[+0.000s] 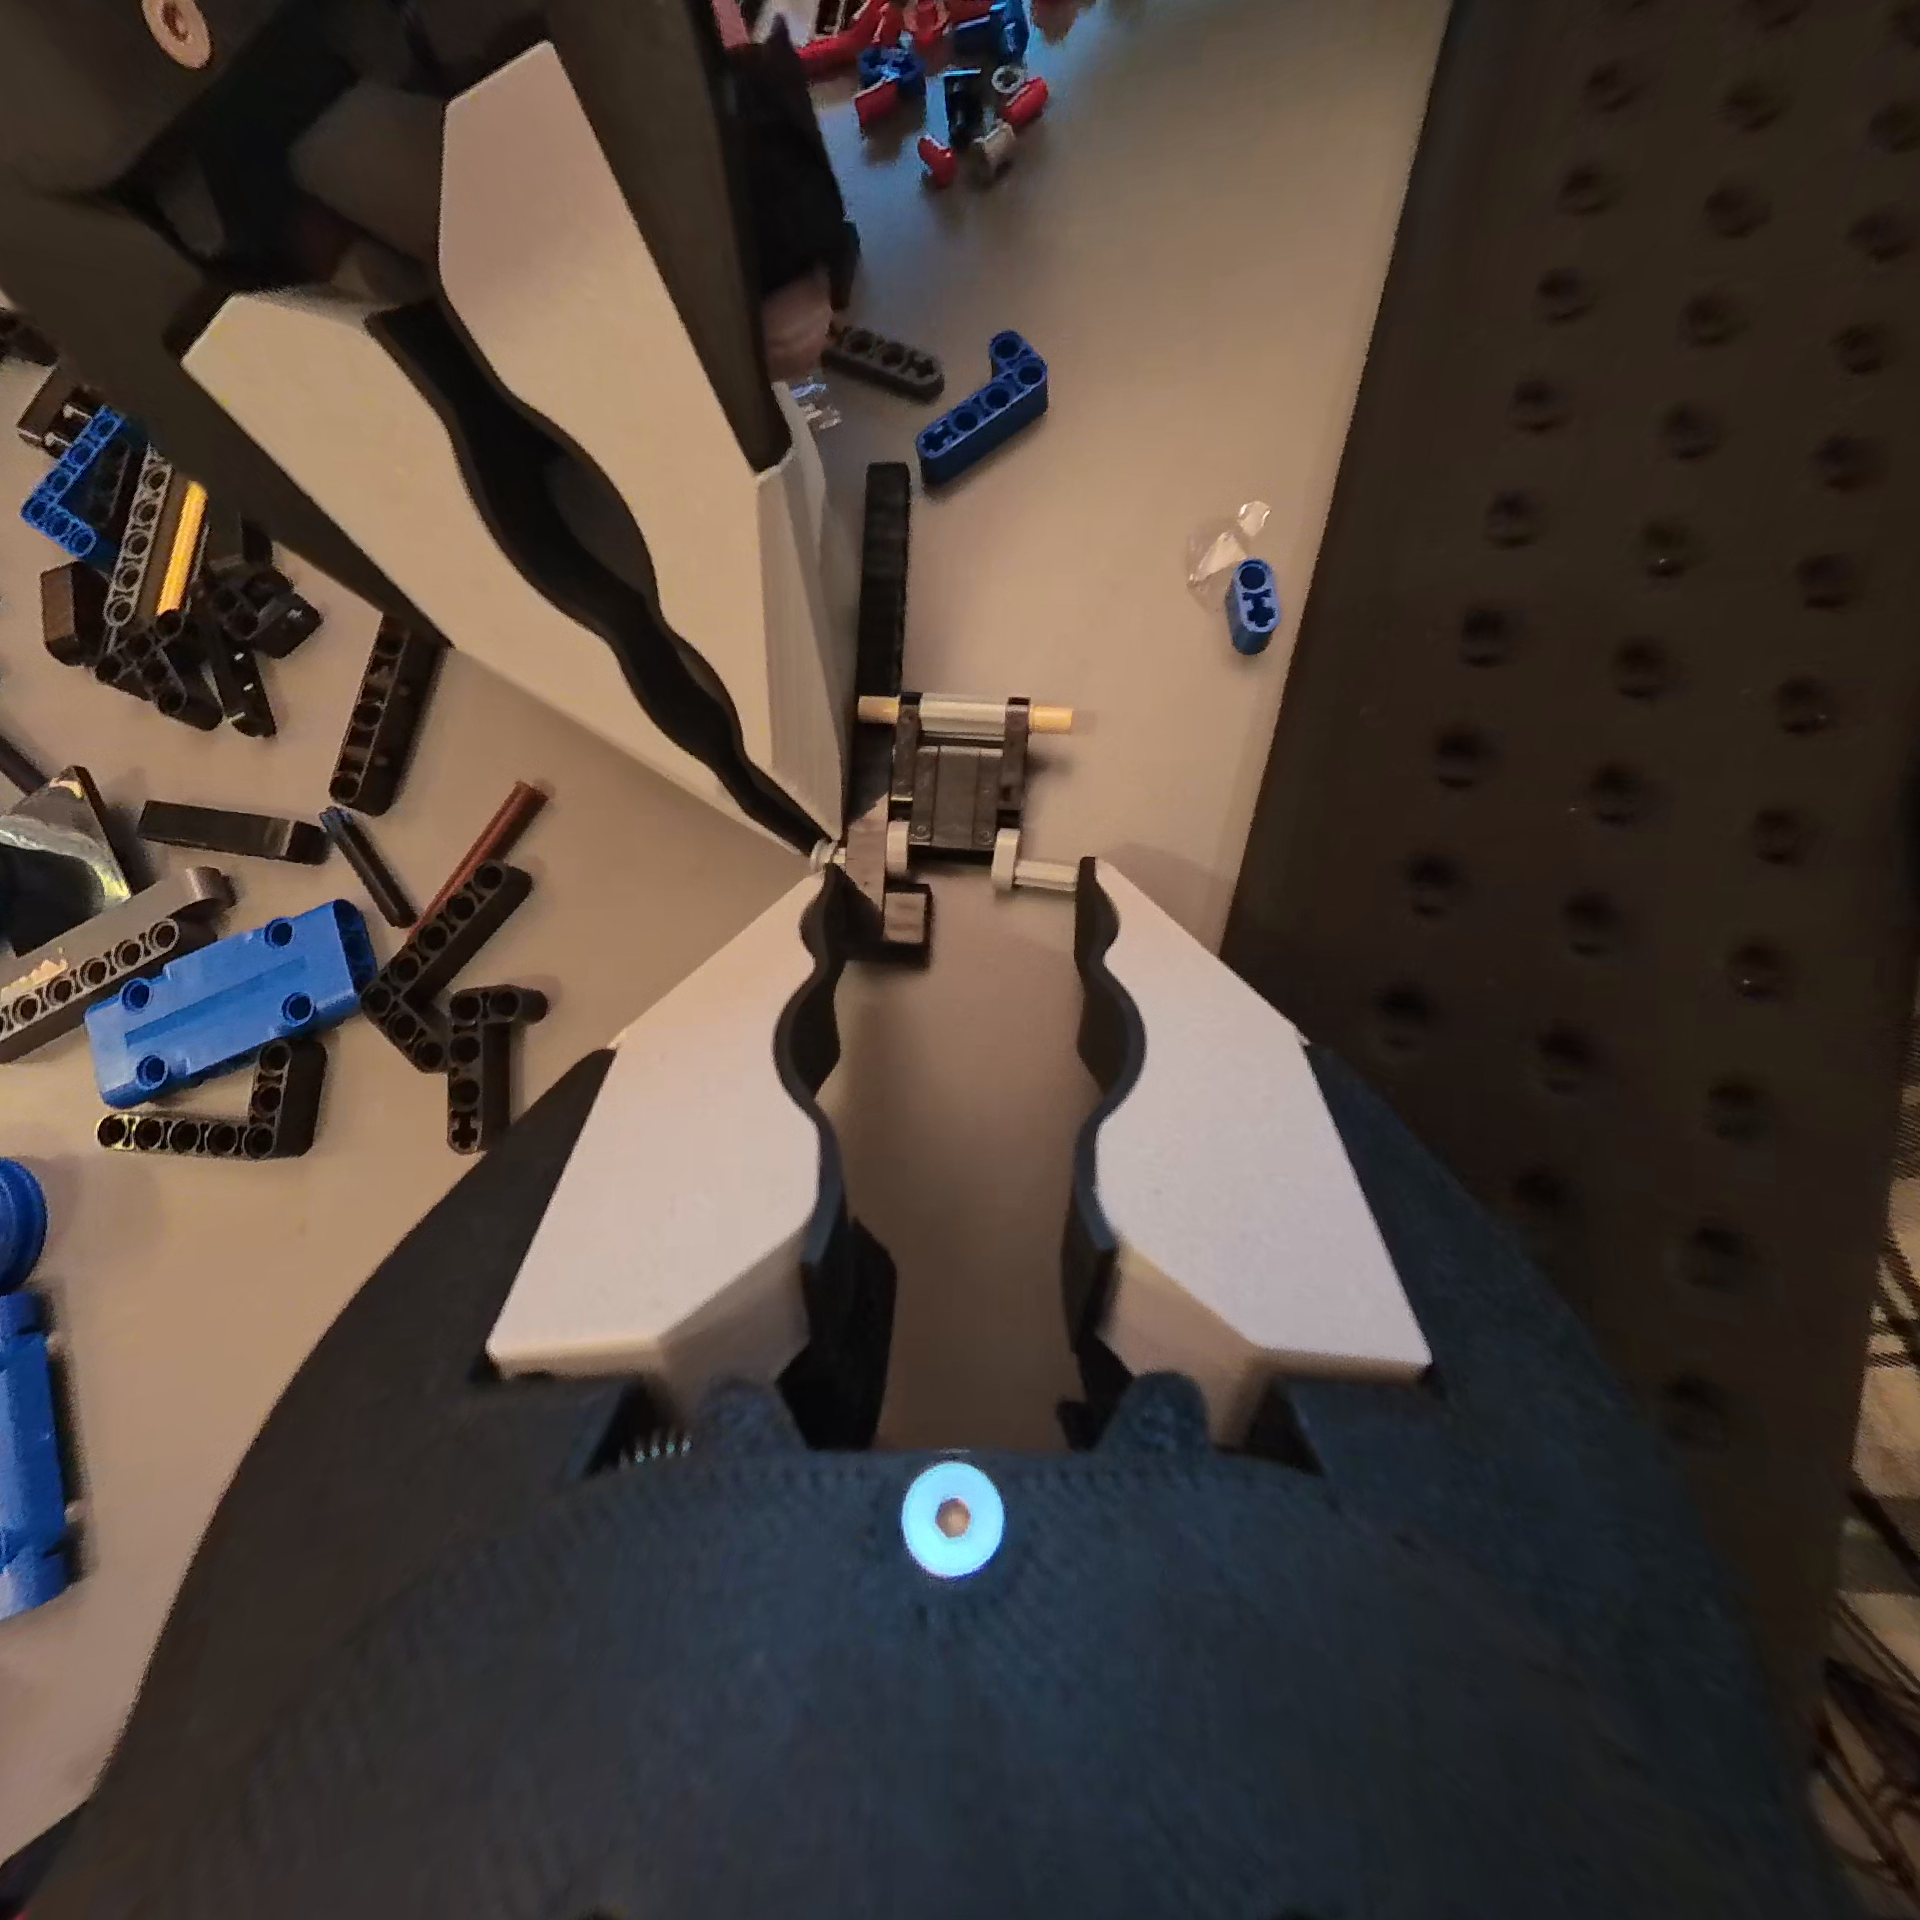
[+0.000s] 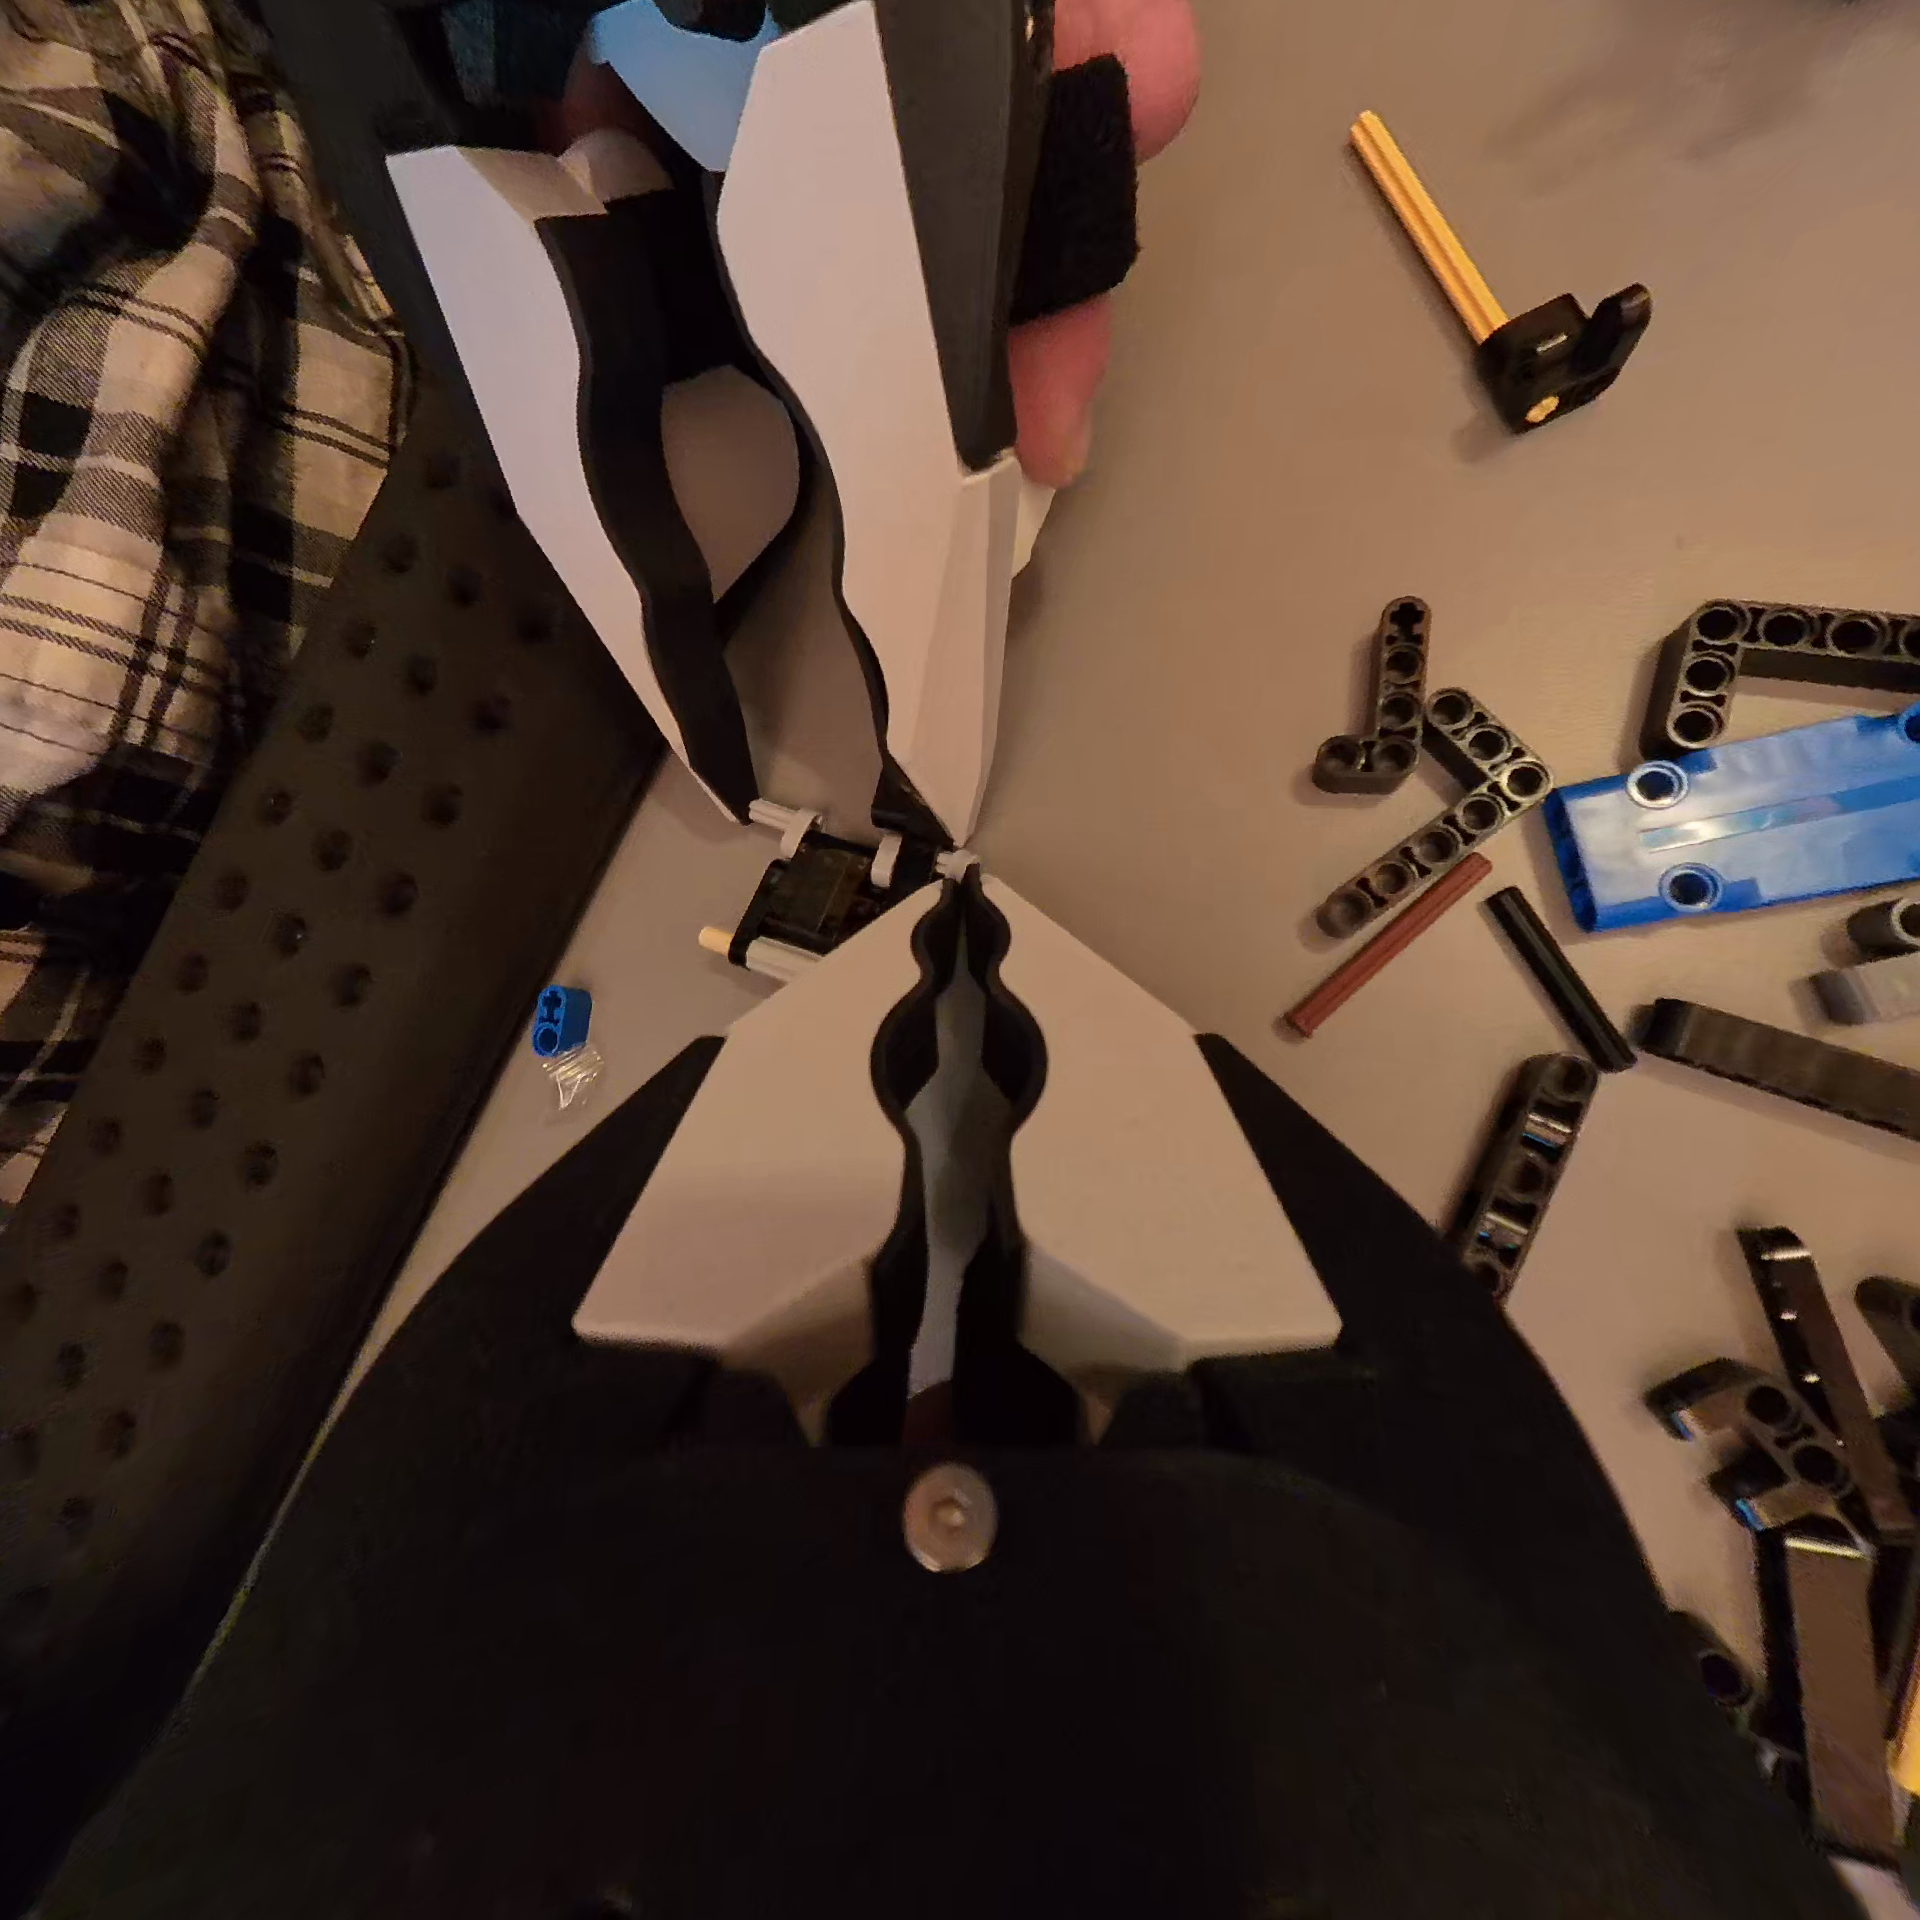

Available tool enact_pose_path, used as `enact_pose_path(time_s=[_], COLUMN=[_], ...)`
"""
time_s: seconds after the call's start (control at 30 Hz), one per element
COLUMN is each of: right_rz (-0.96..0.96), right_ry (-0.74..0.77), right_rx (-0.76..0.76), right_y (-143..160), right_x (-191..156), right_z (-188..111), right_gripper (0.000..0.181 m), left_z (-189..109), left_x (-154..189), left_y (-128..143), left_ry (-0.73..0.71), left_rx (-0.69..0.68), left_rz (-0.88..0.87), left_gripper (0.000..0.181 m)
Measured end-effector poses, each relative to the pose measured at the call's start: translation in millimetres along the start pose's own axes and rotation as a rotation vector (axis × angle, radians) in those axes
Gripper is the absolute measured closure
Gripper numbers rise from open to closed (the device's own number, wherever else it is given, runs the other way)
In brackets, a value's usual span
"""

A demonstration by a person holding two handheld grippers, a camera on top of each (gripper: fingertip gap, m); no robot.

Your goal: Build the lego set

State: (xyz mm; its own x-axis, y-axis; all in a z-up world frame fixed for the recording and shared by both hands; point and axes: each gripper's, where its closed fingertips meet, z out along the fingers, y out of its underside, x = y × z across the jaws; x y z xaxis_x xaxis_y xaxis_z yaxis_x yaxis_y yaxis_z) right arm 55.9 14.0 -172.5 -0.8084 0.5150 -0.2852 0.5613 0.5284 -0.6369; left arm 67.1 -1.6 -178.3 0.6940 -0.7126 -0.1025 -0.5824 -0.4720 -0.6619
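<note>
Landmark: small black sub-assembly (image 1: 951, 795) on the grey table (image 1: 1122, 312), beside the perforated black board (image 1: 1610, 727).
Left gripper (image 1: 951, 914): jaws spread wide, straddling the sub-assembly's near end; its grasp on it cannot be confirmed.
Right gripper (image 2: 961, 883): jaws pinched together on a small pale pin (image 2: 954, 862) at the sub-assembly's corner.
Step in hand: seating the pin, by judgement.
Next move: a straight push along the pin's axis while the sub-assembly is braced.
Spare parts: blue panel (image 1: 229, 1003) well clear of the sub-assembly.

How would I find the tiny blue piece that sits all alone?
Start at the black perforated board along the table's edge. Beside it, on bare grey table, lies a short blue connector next to a clear plastic scrap. Unlike the blue L-shaped beam nearby, it has only two holes.
</note>
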Motion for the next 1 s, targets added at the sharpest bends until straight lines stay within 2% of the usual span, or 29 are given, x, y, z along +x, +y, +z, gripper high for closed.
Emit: enact_pose_path(time_s=[0.37,0.73,1.0], right_rz=[-0.05,-0.182,-0.198], right_ry=[-0.123,-0.252,-0.311], right_rx=[-0.059,-0.211,-0.25], right_y=[-0.4,0.7,2.8], right_x=[-0.4,-3.4,-8.4], right_z=[0.9,2.2,2.6], right_gripper=[0.181,0.181,0.181], left_z=[0.0,0.2,0.3], left_x=[0.2,3.9,7.8], left_y=[0.2,-0.7,-2.1], left_ry=[0.01,0.023,0.029], left_rx=[0.018,0.028,0.03], left_rz=[0.015,0.053,0.063], left_gripper=[0.139,0.14,0.14])
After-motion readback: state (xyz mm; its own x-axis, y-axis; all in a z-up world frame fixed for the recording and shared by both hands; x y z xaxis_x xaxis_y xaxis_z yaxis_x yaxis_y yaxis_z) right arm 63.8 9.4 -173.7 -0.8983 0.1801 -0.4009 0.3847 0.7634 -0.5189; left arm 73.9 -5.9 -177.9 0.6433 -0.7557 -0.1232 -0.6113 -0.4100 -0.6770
